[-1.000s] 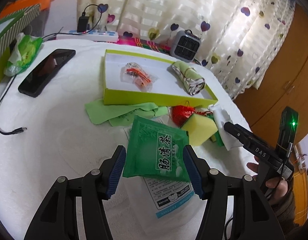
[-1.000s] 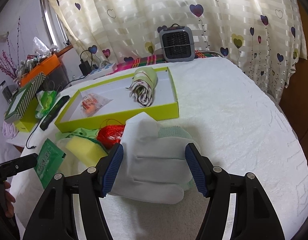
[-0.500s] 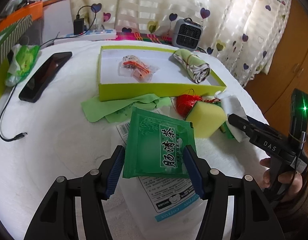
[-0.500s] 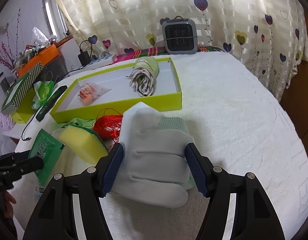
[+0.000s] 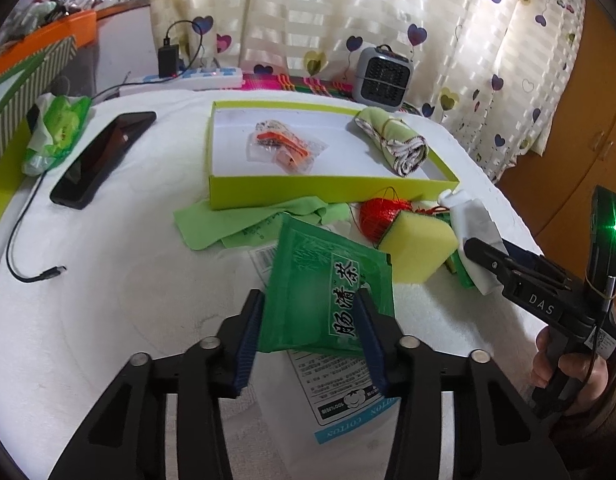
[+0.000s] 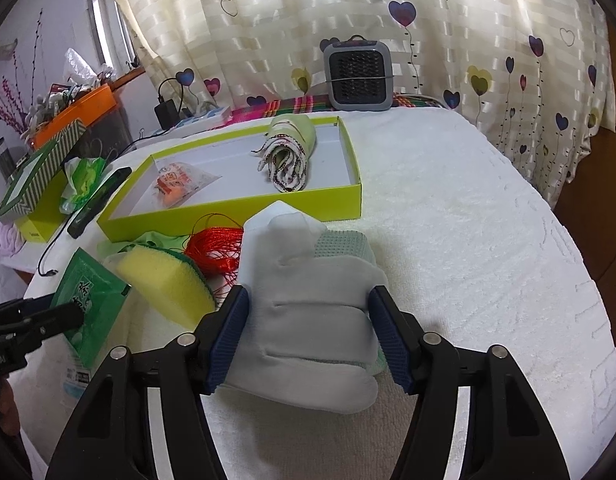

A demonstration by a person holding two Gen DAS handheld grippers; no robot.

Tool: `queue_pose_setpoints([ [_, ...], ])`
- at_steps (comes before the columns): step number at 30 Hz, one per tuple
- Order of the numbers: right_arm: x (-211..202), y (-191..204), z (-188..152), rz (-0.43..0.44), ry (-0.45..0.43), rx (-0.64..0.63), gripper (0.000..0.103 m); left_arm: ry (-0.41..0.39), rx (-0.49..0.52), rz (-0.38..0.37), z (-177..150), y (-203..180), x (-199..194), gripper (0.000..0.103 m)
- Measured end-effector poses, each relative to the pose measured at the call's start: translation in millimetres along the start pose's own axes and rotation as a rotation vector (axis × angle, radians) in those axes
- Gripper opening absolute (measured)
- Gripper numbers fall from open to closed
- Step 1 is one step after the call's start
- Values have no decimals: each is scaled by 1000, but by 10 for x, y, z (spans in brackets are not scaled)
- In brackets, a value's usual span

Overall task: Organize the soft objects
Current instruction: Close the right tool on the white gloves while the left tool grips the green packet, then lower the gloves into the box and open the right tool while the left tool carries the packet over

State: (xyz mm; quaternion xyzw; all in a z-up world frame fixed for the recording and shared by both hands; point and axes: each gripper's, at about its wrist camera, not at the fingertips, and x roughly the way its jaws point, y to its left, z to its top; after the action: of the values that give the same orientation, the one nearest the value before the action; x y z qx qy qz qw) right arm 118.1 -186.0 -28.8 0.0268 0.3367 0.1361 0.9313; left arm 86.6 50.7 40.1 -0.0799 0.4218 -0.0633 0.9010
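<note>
Between our left gripper (image 5: 309, 322) pads sits the green packet (image 5: 327, 292); the jaws are closing and it looks pinched and lifted. We think it is light, thin, crinkly and slippery, best held near its bottom edge. Our right gripper (image 6: 308, 330) closes around the soft, floppy grey mitt (image 6: 308, 320). At twelve o'clock waits the yellow-green box (image 5: 308, 188); at two o'clock, a squishy yellow sponge (image 5: 417, 246).
</note>
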Motion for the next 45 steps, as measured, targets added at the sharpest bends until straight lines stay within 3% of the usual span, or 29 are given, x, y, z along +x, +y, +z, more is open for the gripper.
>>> queue_pose_setpoints([
  [5, -28, 21, 4, -17, -8, -7, 55, -31, -1, 0, 7, 6, -49, 25],
  [11, -94, 32, 12, -25, -33, -17, 44, -60, -3, -17, 5, 1, -102, 16],
  [31, -244, 43, 29, 14, -91, -2, 20, -131, -29, -102, 37, 12, -246, 7],
  [45, -393, 17, 106, 11, -138, 0, 13, -177, -39, -156, 187, 27, -344, 6],
])
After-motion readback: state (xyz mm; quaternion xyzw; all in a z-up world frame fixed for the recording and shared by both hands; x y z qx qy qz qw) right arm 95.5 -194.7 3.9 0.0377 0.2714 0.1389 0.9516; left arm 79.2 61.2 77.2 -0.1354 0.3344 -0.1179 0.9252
